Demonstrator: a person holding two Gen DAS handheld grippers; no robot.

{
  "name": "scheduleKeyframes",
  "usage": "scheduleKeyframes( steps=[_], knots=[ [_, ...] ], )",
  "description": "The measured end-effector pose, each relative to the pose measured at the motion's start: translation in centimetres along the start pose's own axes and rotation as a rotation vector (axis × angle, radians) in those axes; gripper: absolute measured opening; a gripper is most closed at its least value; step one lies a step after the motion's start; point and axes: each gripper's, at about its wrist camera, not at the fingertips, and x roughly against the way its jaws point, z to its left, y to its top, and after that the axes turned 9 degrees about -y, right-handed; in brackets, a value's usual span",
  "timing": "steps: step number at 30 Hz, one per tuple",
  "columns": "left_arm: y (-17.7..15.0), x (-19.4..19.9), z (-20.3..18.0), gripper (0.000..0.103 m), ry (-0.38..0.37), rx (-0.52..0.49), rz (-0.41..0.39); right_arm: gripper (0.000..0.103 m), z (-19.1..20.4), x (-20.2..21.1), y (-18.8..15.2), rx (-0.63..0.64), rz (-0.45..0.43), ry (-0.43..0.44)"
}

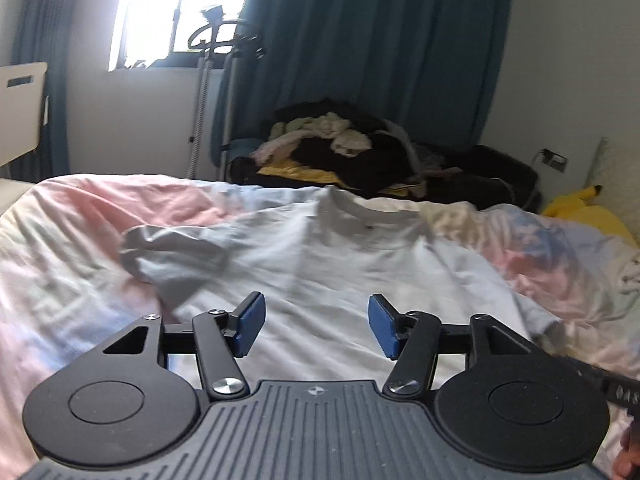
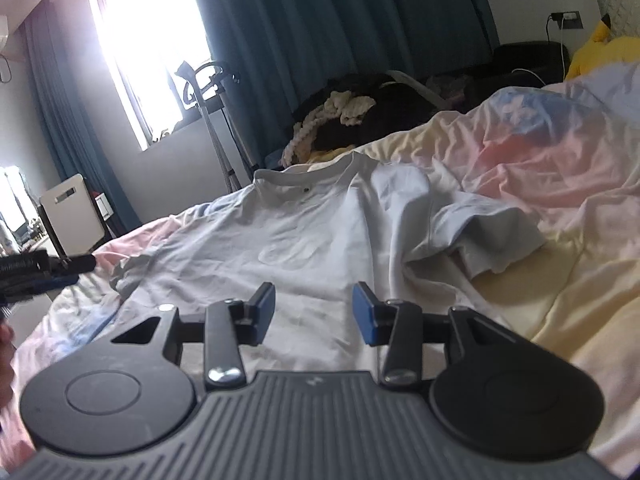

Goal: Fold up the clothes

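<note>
A white T-shirt [image 1: 320,256] lies spread on the bed with its collar [image 1: 380,210] at the far side and a sleeve [image 1: 172,256] bunched to the left. My left gripper [image 1: 316,320] hovers open above the shirt's lower part, nothing between its blue pads [image 1: 252,324]. In the right wrist view the same T-shirt [image 2: 288,248] lies ahead, its right sleeve [image 2: 484,236] crumpled. My right gripper [image 2: 314,312] is open over the hem area, holding nothing. The left gripper [image 2: 44,268] shows at the left edge of the right wrist view.
The bed is covered by a rumpled pastel quilt [image 1: 72,240]. A pile of dark and pale clothes [image 1: 344,144] sits beyond the far edge, under teal curtains [image 1: 380,40]. A yellow plush toy [image 2: 600,48] lies by the headboard. A stand [image 2: 216,120] is by the window.
</note>
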Motion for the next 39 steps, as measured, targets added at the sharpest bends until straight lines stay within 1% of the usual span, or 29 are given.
scheduleKeyframes(
  steps=[1, 2, 4, 8, 9, 11, 14, 15, 19, 23, 25, 27, 29, 30, 31, 32, 33, 34, 36, 39],
  knots=[
    [-0.7, 0.3, -0.5, 0.063, -0.014, 0.004, -0.003, 0.044, -0.5, -0.1, 0.3, -0.024, 0.002, -0.007],
    [-2.0, 0.1, -1.3, 0.063, -0.029, 0.015, 0.0, 0.044, -1.0, -0.1, 0.6, -0.048, 0.004, -0.013],
    [-3.7, 0.2, -1.8, 0.063, -0.072, 0.04, 0.03, 0.045, -2.1, -0.3, 1.3, -0.095, 0.008, -0.027],
    [-4.6, 0.6, -2.4, 0.063, -0.111, 0.017, 0.047, 0.046, -4.2, -0.5, 2.6, -0.19, 0.017, -0.053],
    [-4.8, 0.7, -2.5, 0.063, -0.12, 0.011, 0.05, 0.051, -4.7, -0.6, 2.9, -0.214, 0.019, -0.06],
    [-4.8, 0.6, -2.1, 0.063, -0.142, 0.033, 0.042, 0.052, -5.7, -0.7, 3.6, -0.262, 0.023, -0.073],
    [-5.2, -0.4, -1.7, 0.063, -0.144, 0.064, 0.051, 0.057, -7.3, -1.0, 4.5, -0.338, 0.031, -0.093],
    [-5.3, -0.8, -1.6, 0.063, -0.144, 0.074, 0.059, 0.061, -8.3, -1.7, 4.5, -0.387, 0.041, -0.098],
    [-5.7, -2.8, -0.9, 0.063, -0.156, 0.132, 0.087, 0.061, -12.1, -4.5, 4.4, -0.567, 0.077, -0.128],
    [-5.7, -4.2, -0.5, 0.063, -0.174, 0.158, 0.086, 0.062, -15.2, -6.6, 3.5, -0.698, 0.08, -0.201],
    [-5.8, -4.8, -0.1, 0.063, -0.181, 0.174, 0.089, 0.062, -16.2, -7.4, 2.8, -0.767, 0.067, -0.189],
    [-5.9, -5.4, 0.2, 0.063, -0.188, 0.191, 0.093, 0.062, -16.2, -8.0, 2.8, -0.774, 0.045, -0.156],
    [-6.1, -5.8, 0.5, 0.063, -0.197, 0.208, 0.098, 0.057, -15.8, -8.6, 3.0, -0.757, 0.022, -0.113],
    [-6.1, -6.0, 0.5, 0.063, -0.202, 0.209, 0.099, 0.047, -15.6, -8.9, 3.1, -0.747, 0.014, -0.095],
    [-6.1, -6.1, 0.5, 0.063, -0.208, 0.208, 0.1, 0.037, -15.2, -9.3, 3.3, -0.732, 0.023, -0.097],
    [-6.1, -6.3, 0.6, 0.063, -0.214, 0.207, 0.1, 0.032, -14.8, -9.6, 3.5, -0.717, 0.031, -0.098],
    [-6.1, -6.4, 0.6, 0.063, -0.22, 0.206, 0.101, 0.018, -14.4, -10.0, 3.6, -0.702, 0.039, -0.1],
    [-6.1, -6.5, 0.6, 0.063, -0.221, 0.208, 0.102, 0.006, -14.0, -10.3, 3.8, -0.686, 0.047, -0.107],
    [-6.2, -6.6, 0.8, 0.063, -0.218, 0.211, 0.1, 0.005, -13.5, -10.5, 4.9, -0.649, 0.029, -0.163],
    [-6.3, -6.6, 0.8, 0.063, -0.212, 0.214, 0.1, 0.004, -13.2, -10.0, 7.6, -0.571, -0.061, -0.206]
  ],
)
